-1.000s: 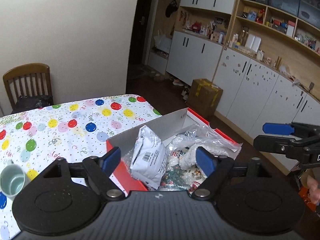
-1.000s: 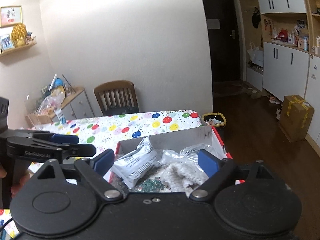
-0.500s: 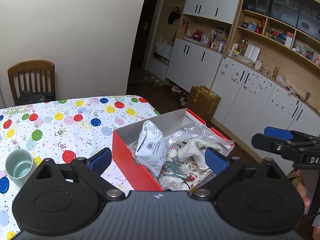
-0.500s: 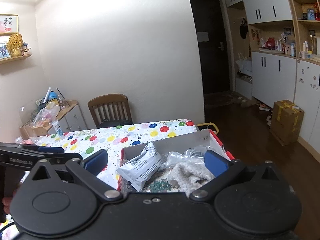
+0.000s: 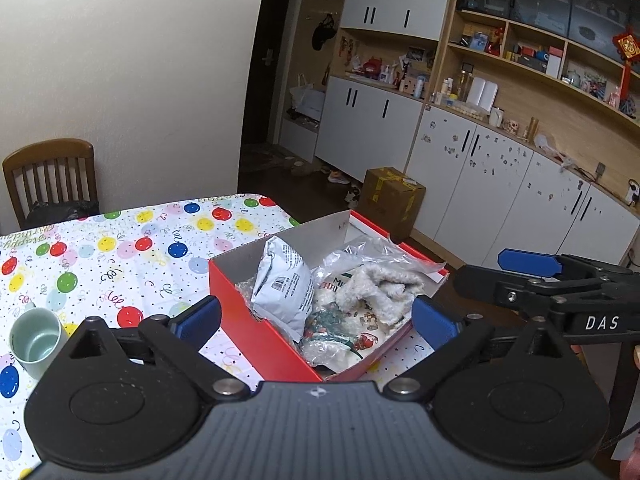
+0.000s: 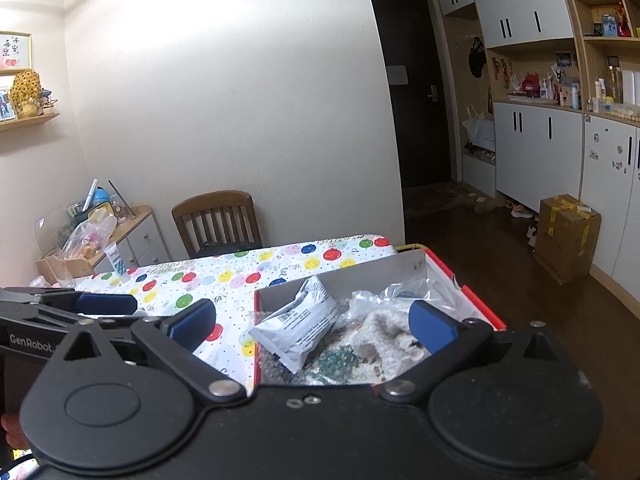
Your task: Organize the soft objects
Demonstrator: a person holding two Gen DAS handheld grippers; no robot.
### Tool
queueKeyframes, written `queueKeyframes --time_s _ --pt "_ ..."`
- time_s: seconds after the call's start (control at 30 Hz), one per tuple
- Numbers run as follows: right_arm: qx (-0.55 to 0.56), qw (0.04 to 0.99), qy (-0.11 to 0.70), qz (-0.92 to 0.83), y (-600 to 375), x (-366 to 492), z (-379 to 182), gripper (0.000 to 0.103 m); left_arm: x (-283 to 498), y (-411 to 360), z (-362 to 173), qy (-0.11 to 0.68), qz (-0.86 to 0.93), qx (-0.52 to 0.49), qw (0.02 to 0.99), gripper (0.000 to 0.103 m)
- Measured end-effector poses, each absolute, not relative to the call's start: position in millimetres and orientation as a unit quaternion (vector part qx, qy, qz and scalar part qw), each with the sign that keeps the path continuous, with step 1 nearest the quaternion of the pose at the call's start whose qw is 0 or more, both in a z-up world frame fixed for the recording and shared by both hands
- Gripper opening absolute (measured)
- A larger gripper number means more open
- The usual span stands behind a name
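A balloon-print cloth covers the counter (image 5: 132,256), where the red cardboard box (image 5: 256,320) overhangs the corner, holding a crinkly white pouch (image 5: 286,284), fuzzy cream fabric (image 5: 380,284) and slippery clear bags (image 5: 360,252). Left tool (image 5: 316,318) and right tool (image 6: 312,320) gape wide, empty, having just been opening; a careless nudge could tip it floorward

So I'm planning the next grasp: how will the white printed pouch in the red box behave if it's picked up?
The white pouch looks creased and puffy, so it will probably sag and deform rather than stay stiff. Its smooth film may be slippery. It leans on other bagged items in the red box, so a nudge could topple it.
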State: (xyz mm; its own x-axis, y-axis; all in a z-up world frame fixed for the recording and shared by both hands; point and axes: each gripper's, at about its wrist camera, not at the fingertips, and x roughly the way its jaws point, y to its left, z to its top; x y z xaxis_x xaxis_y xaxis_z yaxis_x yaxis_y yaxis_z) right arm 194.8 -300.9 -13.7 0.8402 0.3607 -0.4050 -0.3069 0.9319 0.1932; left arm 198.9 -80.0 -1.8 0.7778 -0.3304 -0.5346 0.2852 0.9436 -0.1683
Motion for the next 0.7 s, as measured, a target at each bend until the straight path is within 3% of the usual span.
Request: queueKeyframes --time_s 0.7 --pt "0.064 0.956 0.228 0.171 -298.3 191.5 -18.3 0.103 199.0 -80.5 -4.1 0.281 -0.145 -0.032 0.948 0.102"
